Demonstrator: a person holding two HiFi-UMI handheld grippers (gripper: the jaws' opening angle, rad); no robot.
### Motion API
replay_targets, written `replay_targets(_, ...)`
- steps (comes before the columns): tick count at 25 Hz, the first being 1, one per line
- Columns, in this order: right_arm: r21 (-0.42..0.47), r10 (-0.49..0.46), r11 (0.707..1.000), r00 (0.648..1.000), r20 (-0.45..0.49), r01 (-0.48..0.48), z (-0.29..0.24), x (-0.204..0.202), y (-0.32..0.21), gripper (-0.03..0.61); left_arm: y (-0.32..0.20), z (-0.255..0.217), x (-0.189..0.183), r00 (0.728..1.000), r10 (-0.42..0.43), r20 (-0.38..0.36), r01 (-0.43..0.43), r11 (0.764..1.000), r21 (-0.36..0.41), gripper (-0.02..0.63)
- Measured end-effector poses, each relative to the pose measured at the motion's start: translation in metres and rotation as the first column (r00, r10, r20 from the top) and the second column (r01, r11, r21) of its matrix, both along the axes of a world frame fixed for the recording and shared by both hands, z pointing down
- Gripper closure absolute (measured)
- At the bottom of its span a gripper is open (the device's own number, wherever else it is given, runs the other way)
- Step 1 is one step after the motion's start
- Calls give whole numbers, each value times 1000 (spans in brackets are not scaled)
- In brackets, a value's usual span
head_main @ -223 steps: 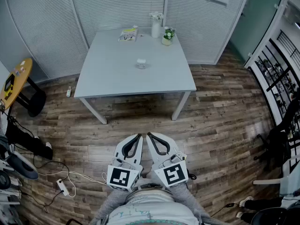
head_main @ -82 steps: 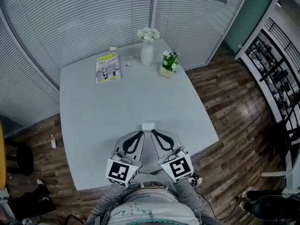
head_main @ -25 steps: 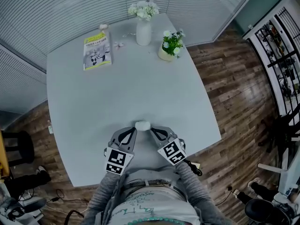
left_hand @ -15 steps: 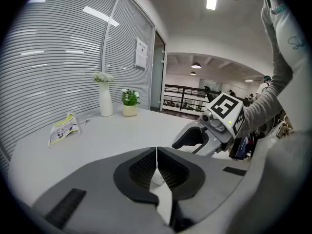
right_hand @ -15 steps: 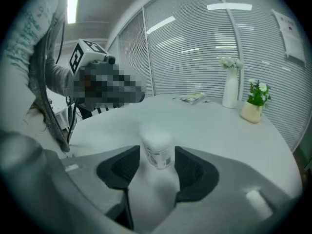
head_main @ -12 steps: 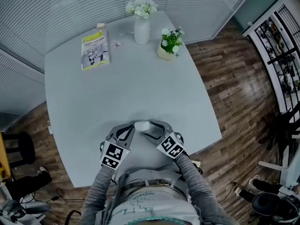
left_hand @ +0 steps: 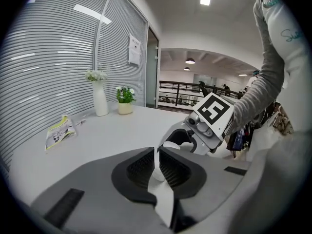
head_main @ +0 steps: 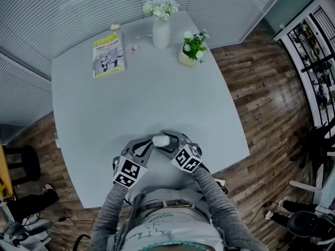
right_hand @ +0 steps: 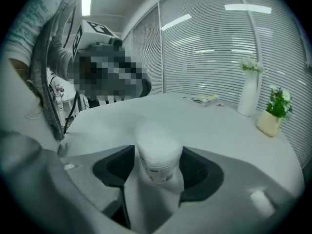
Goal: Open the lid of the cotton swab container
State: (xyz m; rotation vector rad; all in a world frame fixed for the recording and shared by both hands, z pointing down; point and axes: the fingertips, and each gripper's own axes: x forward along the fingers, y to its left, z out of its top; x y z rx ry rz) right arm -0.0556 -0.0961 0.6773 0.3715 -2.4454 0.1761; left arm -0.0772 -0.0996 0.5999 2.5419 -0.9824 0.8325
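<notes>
The cotton swab container (head_main: 160,139), a small white round tub, sits on the pale table (head_main: 157,93) close to the edge nearest the person, right in front of their body. The right gripper (right_hand: 158,150) has it between its jaws. Those jaws have just been opening and now stand wide, one pad on either side of the tub and very near its walls, not clamping it. The tub's top looks white and blurred from that gripper's own view, and a printed label shows low on its side. The left gripper (left_hand: 156,151) is just beside the tub on the person's left, pointing down toward the table. Its jaws have just been opening too, but only to a thin slit, and nothing is between them. Both arms are in grey sleeves (head_main: 107,213). Along the far side of the table lies a magazine (head_main: 109,55), and to its right stand a white vase (head_main: 161,33) of white flowers and a small potted plant (head_main: 192,50), all well apart from the tub. Slatted blinds (head_main: 68,9) run behind the table, over a wood floor (head_main: 261,98).
</notes>
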Motion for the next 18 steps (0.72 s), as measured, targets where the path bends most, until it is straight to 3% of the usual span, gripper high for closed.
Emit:
replay_targets(9,32,-41,999,999,-3,41,5,-2,0,319,9,12,9,980,168,107,-171,985,16,565)
replay_targets(15,30,-88,996,996,-2,88,4,-2,4,322,14,18,13,947,271,174,-277,961,11,538)
replay_targets(18,32,-102,994,995,-6,102,5,-3,7,324,20,22,15,916,338,218,-345,939,-4,525)
